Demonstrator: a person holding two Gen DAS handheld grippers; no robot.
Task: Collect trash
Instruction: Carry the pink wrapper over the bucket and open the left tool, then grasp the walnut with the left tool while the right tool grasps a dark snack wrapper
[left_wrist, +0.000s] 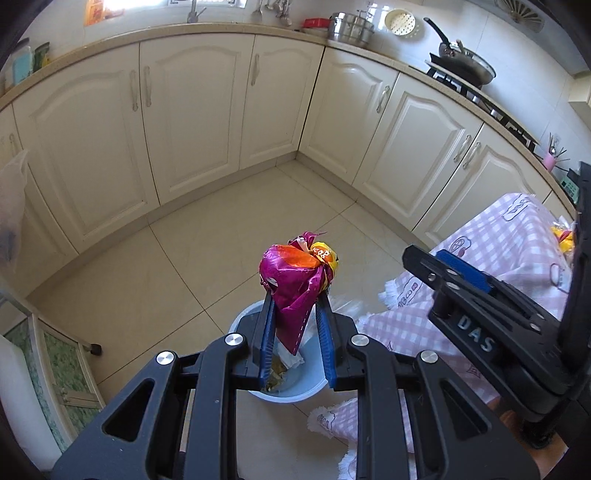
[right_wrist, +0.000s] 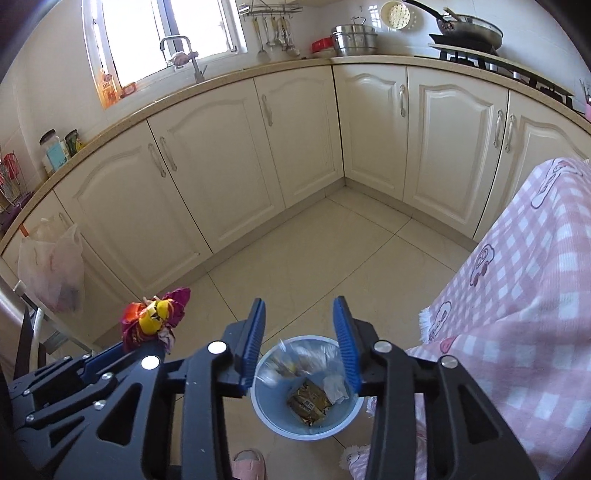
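Left tongs (left_wrist: 295, 321), bottom centre of the left wrist view: I have the blue pads pressed on a crumpled magenta, orange and yellow snack wrapper (left_wrist: 295, 284), which stands up between and above the fingertips. Directly beneath it on the tiled floor (left_wrist: 207, 236) sits the pale blue trash bin (left_wrist: 295, 395), partly hidden behind my fingers, with scraps visible inside.

Right tongs (right_wrist: 300, 336), lower centre of the right wrist view: the two blue pads stand apart with nothing gripped between them. The same bin (right_wrist: 266, 413) lies below the gap; inside it are a brown printed packet (right_wrist: 308, 400) and a pale crumpled scrap (right_wrist: 334, 387), and a blurred clear piece of plastic (right_wrist: 282, 360) shows near its upper left rim. At lower left of this view the wrapper (right_wrist: 155, 317) appears above the black body of my left tool.

Right edge of both views: a pink checked cloth (right_wrist: 517, 295) with cartoon prints drapes over a surface beside the bin. Upper half of both views: cream cabinets (right_wrist: 229, 155) run round the corner under a surface carrying a steel pot (right_wrist: 354, 38) and a frying pan (right_wrist: 469, 27). A plastic bag (right_wrist: 51, 269) hangs at the left of the right wrist view.
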